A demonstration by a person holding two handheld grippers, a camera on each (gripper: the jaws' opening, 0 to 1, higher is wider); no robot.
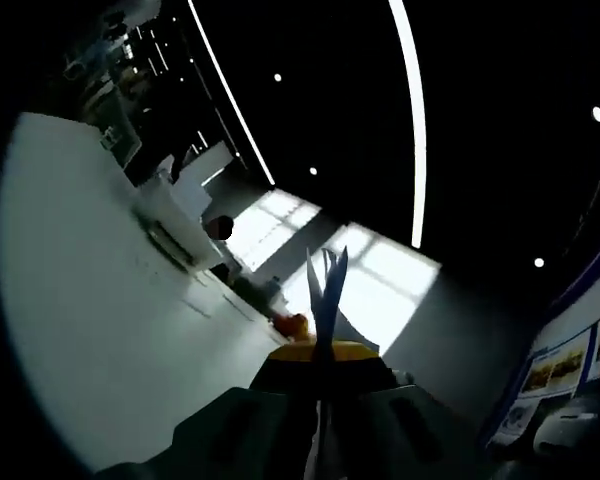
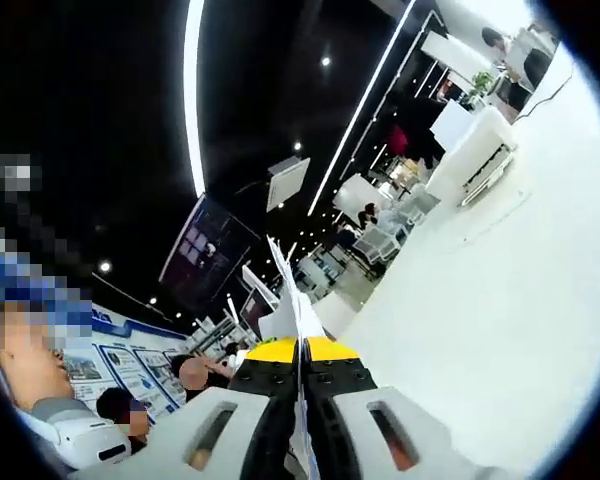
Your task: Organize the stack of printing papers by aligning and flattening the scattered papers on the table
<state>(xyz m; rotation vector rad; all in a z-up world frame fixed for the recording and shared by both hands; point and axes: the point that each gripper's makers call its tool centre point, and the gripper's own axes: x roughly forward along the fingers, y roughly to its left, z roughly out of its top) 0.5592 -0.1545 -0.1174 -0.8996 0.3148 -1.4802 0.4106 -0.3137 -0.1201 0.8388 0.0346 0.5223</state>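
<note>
The left gripper (image 1: 323, 345) is clenching a few white printing papers (image 1: 327, 290) edge-on between closed jaws, and the right gripper (image 2: 300, 350) is pinching the sheets (image 2: 290, 290) the same way, so the papers are being held up off the white table (image 2: 500, 300) with both views tilting toward the dark ceiling. With so thin a bundle pinched at the edges, the loose tops are fanning apart, so sheets are risking slipping, creasing or tearing if the hands pull unevenly.

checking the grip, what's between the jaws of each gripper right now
Paper. In the left gripper view, the left gripper pinches thin white sheets edge-on; in the right gripper view, the right gripper pinches sheets too.
</note>
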